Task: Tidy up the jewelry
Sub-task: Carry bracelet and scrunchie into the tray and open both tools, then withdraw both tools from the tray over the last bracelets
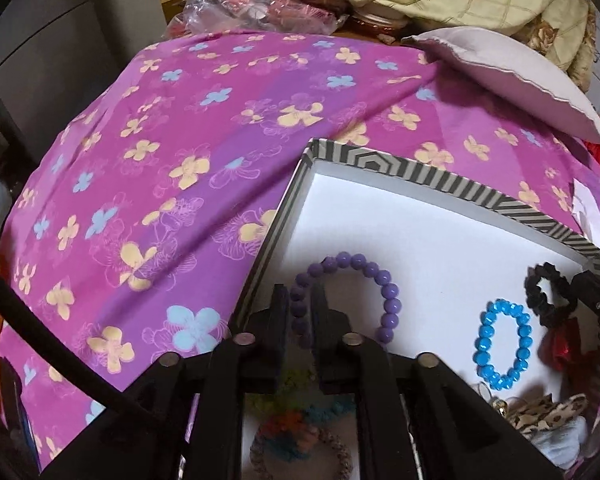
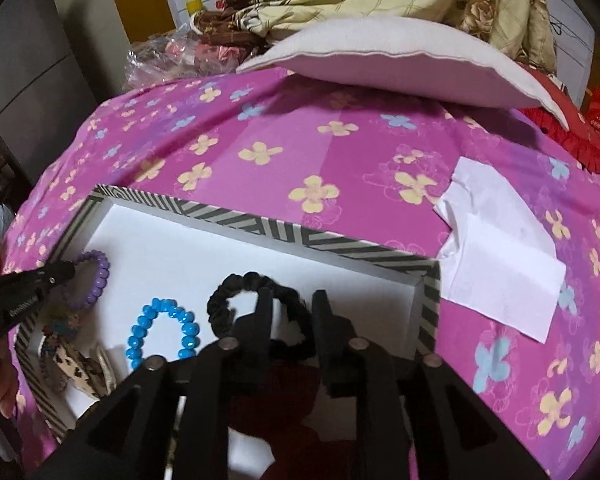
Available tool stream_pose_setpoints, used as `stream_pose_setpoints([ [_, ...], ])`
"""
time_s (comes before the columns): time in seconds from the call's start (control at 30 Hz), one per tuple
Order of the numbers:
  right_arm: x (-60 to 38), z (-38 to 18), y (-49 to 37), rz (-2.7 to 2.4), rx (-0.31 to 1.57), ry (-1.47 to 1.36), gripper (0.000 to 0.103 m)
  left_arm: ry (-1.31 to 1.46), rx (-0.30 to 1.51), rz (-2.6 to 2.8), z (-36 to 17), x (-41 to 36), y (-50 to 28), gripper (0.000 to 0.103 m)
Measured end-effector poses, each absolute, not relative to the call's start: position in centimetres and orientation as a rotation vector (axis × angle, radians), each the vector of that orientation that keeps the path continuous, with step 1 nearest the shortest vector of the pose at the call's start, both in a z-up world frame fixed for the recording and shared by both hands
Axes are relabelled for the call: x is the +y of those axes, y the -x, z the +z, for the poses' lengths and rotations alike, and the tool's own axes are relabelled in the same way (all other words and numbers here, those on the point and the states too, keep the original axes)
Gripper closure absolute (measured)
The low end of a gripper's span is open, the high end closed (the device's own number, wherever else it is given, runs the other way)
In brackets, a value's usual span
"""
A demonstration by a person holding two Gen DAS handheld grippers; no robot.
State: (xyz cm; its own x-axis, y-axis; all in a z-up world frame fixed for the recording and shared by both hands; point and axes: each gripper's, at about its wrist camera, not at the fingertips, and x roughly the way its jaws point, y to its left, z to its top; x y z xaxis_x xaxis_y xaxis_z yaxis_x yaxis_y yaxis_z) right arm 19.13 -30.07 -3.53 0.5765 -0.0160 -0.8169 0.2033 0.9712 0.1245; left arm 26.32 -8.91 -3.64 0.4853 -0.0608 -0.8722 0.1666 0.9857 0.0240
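Observation:
A shallow white box with a black-and-white striped rim (image 1: 420,174) (image 2: 260,224) lies on the pink flowered cloth. In it are a purple bead bracelet (image 1: 380,284) (image 2: 98,276), a blue bead bracelet (image 1: 485,344) (image 2: 140,332) and a black scrunchie (image 1: 540,300) (image 2: 228,292). My left gripper (image 1: 302,296) (image 2: 66,270) is shut on the left side of the purple bracelet. My right gripper (image 2: 292,300) (image 1: 588,284) stands over the black scrunchie, jaws a little apart with the scrunchie's band between them.
More hair ties, a leopard-print bow (image 1: 548,412) (image 2: 76,364) and a dark red bow (image 1: 560,344) lie at the box's near end. A white paper (image 2: 500,252) lies right of the box. A pale cushion (image 1: 512,76) (image 2: 392,56) and bedding lie behind.

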Motion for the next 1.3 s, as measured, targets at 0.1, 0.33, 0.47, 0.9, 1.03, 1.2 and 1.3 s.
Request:
stream_pose_setpoints([
  [0.1, -30.0, -2.5, -17.8, -0.127, 0.92, -0.217, 0.077, -0.115, 1.026, -0.149, -2.6, -8.8, -25.5, 0.071],
  [0.33, -28.1, 0.2, -12.9, -0.106, 0.86, -0.198, 0.062, -0.142, 0.944, -0.165, 0.2, -8.1, -21.3, 0.071],
  [0.47, -26.4, 1.1, -9.7, -0.093, 0.843, -0.181, 0.059, -0.145, 0.908, -0.167, 1.1, -7.2, -18.3, 0.071],
  [0.9, -21.1, 3.5, -1.2, -0.088, 0.767, -0.165, 0.058, -0.156, 0.754, -0.158, 4.7, -4.6, -8.6, 0.071],
  [1.03, -19.6, 3.8, 1.0, -0.08, 0.756, -0.173, 0.056, -0.134, 0.734, -0.166, 5.4, -3.7, -6.1, 0.071],
  [1.2, -18.1, 4.1, 3.1, -0.06, 0.75, -0.182, 0.055, -0.129, 0.704, -0.164, 5.7, -3.0, -3.5, 0.071],
  [1.3, -17.4, 4.4, 4.0, -0.053, 0.746, -0.182, 0.053, -0.114, 0.701, -0.159, 5.7, -2.5, -2.2, 0.071],
])
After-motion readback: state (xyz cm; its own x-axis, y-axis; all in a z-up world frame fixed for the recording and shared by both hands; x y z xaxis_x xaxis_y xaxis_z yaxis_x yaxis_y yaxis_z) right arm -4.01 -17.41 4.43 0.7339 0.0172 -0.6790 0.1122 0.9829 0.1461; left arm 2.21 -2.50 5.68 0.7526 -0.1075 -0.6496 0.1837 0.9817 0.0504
